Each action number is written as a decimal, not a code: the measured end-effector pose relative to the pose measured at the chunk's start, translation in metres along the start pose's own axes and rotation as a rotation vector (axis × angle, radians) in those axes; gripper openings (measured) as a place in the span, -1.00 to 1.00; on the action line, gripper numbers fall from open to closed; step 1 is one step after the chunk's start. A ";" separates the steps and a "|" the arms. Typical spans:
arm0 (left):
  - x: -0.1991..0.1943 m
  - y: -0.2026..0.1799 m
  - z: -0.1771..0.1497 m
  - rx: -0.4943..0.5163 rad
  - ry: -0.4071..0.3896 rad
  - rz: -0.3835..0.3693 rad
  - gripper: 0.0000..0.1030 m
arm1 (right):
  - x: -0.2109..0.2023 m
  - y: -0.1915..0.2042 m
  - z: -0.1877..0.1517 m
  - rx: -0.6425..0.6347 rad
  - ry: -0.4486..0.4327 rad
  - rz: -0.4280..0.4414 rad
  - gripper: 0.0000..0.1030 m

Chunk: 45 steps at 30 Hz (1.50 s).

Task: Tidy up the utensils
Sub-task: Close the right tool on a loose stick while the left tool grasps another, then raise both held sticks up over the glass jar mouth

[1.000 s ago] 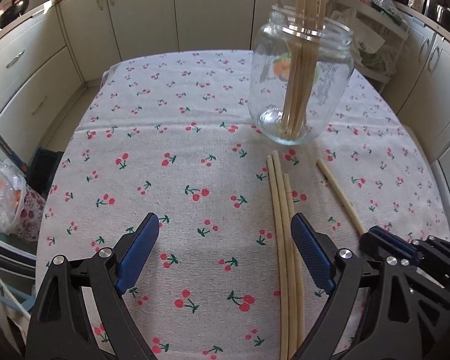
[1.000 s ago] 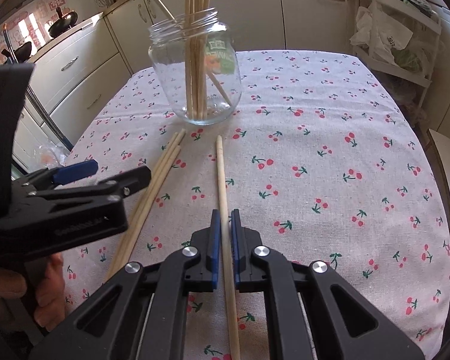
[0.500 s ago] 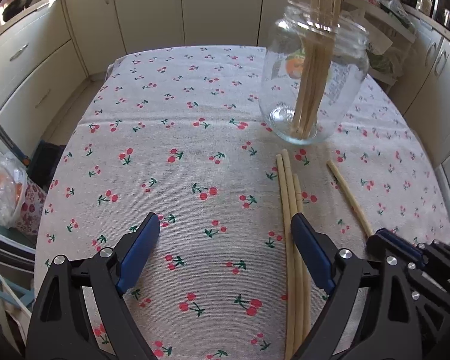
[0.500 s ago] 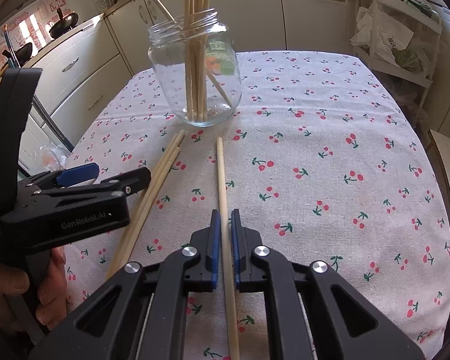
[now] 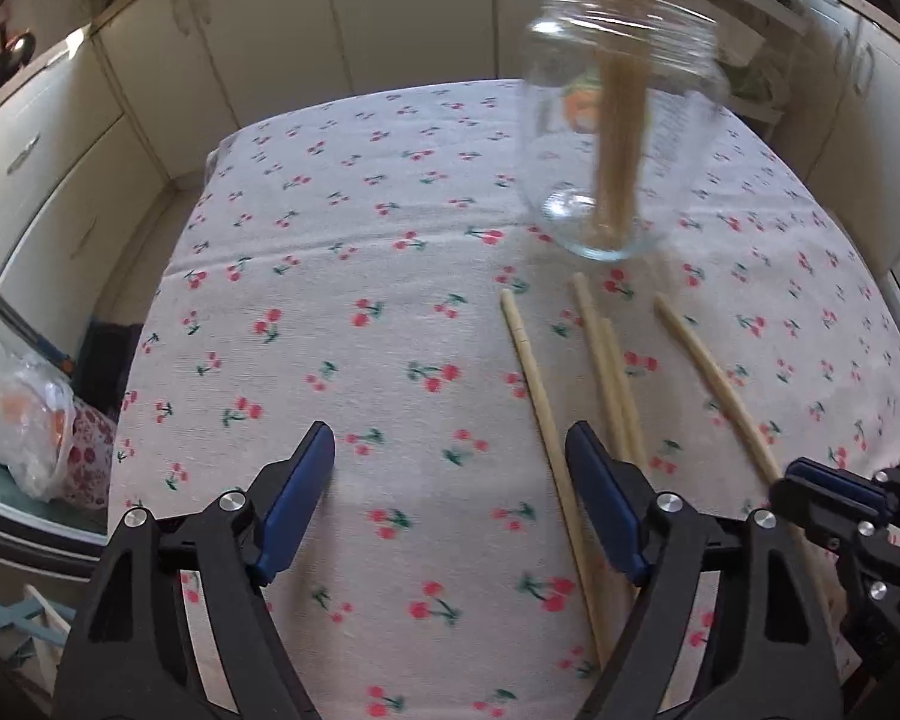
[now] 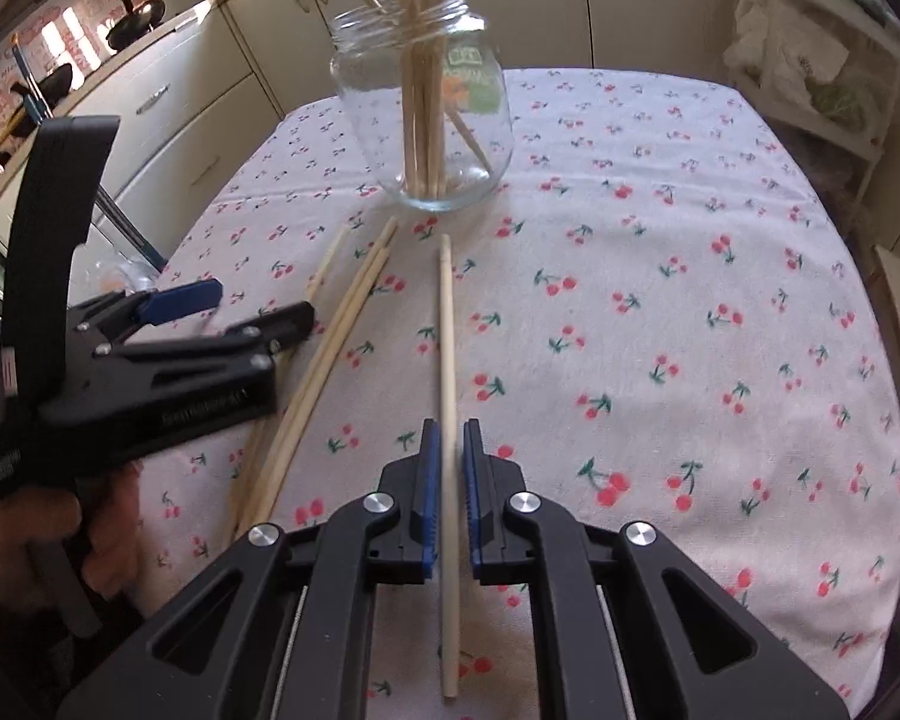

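Left wrist view: the left gripper [image 5: 450, 501] stands with its jaws apart over bare tablecloth [image 5: 330, 312], and nothing lies between the pads; the jaws have just been closing slightly. The three loose chopsticks, bunched together half a second ago, now lie spread: one chopstick [image 5: 546, 420] has separated to the left and passes just beside the right pad, while the pair [image 5: 615, 384] remains side by side farther right. The glass jar [image 5: 618, 138], already holding several chopsticks, stands at the far right. Right wrist view: the right gripper [image 6: 448, 480] is clamped together on a single chopstick [image 6: 446, 324] that points toward the jar; this grip matches the earlier pictures. The separated chopstick [image 6: 324, 264] lies at the far left of the group. Judgement: separation makes a single chopstick easier to pick, and four chopsticks remain to be placed in the jar.
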<state>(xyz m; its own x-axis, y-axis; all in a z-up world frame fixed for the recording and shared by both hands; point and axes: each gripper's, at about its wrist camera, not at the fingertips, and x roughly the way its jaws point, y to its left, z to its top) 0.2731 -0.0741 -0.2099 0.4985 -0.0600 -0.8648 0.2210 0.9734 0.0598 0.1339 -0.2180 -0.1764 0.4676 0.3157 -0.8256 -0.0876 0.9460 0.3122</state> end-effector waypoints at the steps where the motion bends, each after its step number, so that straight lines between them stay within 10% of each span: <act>1: 0.001 0.003 0.002 -0.009 0.004 -0.005 0.44 | 0.002 0.000 0.004 -0.004 -0.006 -0.005 -0.83; 7: 0.006 0.000 0.011 -0.005 0.002 -0.023 0.25 | 0.024 0.014 0.027 -0.122 -0.013 -0.047 -0.75; 14: 0.008 0.001 0.021 -0.003 -0.041 -0.114 -0.90 | 0.021 -0.006 0.032 -0.014 0.014 -0.033 -0.88; 17: 0.005 -0.008 0.015 0.105 -0.057 -0.195 -0.91 | 0.014 -0.026 0.025 0.137 0.033 0.031 -0.88; 22: 0.000 -0.009 0.011 0.148 -0.030 -0.218 -0.90 | 0.012 -0.014 0.023 0.043 0.013 -0.033 -0.88; 33: 0.008 -0.016 0.023 0.151 0.005 -0.107 -0.67 | 0.022 0.007 0.030 -0.121 0.032 -0.097 -0.86; 40: -0.011 -0.001 0.020 0.073 -0.024 -0.152 -0.91 | 0.017 -0.041 0.021 0.192 0.015 0.148 -0.88; 45: -0.065 0.021 0.030 -0.036 -0.213 -0.243 -0.91 | 0.004 -0.072 0.000 0.434 -0.078 0.347 -0.88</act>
<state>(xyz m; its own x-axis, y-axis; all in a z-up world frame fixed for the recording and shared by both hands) 0.2702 -0.0568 -0.1379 0.5995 -0.3327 -0.7279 0.3269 0.9320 -0.1566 0.1421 -0.2850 -0.2024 0.5413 0.5812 -0.6076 0.1142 0.6651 0.7380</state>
